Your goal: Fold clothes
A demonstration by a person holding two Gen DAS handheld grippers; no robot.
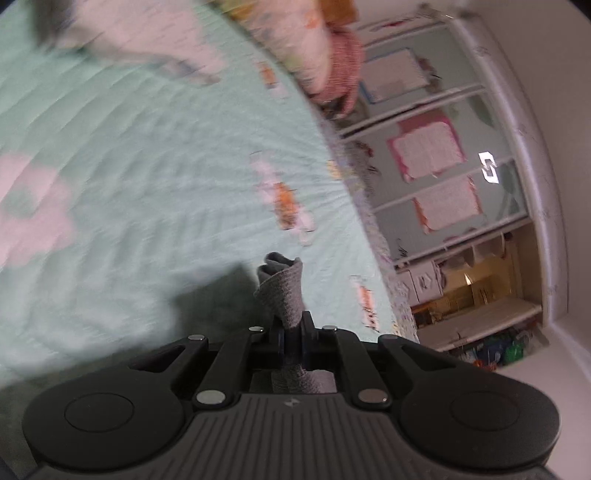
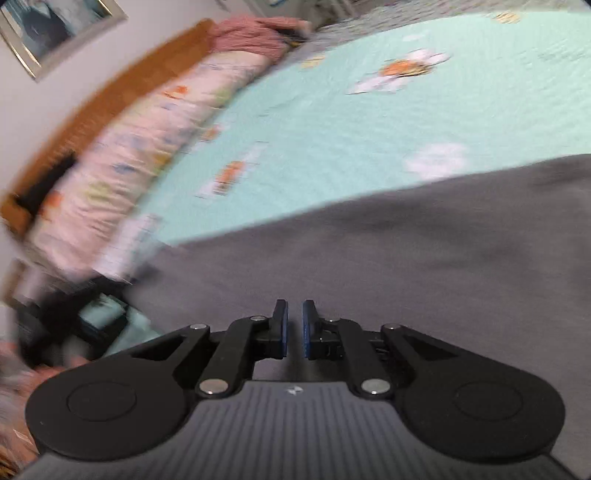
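My left tongs [image 1: 292, 332] are clamped on a bunched fold of grey knit fabric [image 1: 282, 291]. The fabric passes between the two pads and rises ahead of them as a twisted, ribbed roll, with a further piece showing below the pads inside the tong frame. This roll hangs above the bed [image 1: 147, 166], casting a dark shadow on the mint-green bedspread to its left. The bedspread carries white and orange printed patches (blurred in this view). Beyond the bed edge I see a pink bundle [image 1: 343, 70] at the far end and mirrored closet doors [image 1: 443, 177] with papers fixed to them.

My right tongs [image 2: 294, 328] stand nearly together, with a narrow gap between the blue pads and nothing held in that gap. Directly ahead of and beneath them lies the grey garment [image 2: 406, 266], spread broadly across the near side of the bed [image 2: 332, 129] and reaching to the right frame edge. Past the garment, the mint bedspread runs to a pale printed pillow [image 2: 147, 140], a brown headboard [image 2: 122, 88] behind it, and a framed picture [image 2: 55, 33] on the wall (all motion-blurred).
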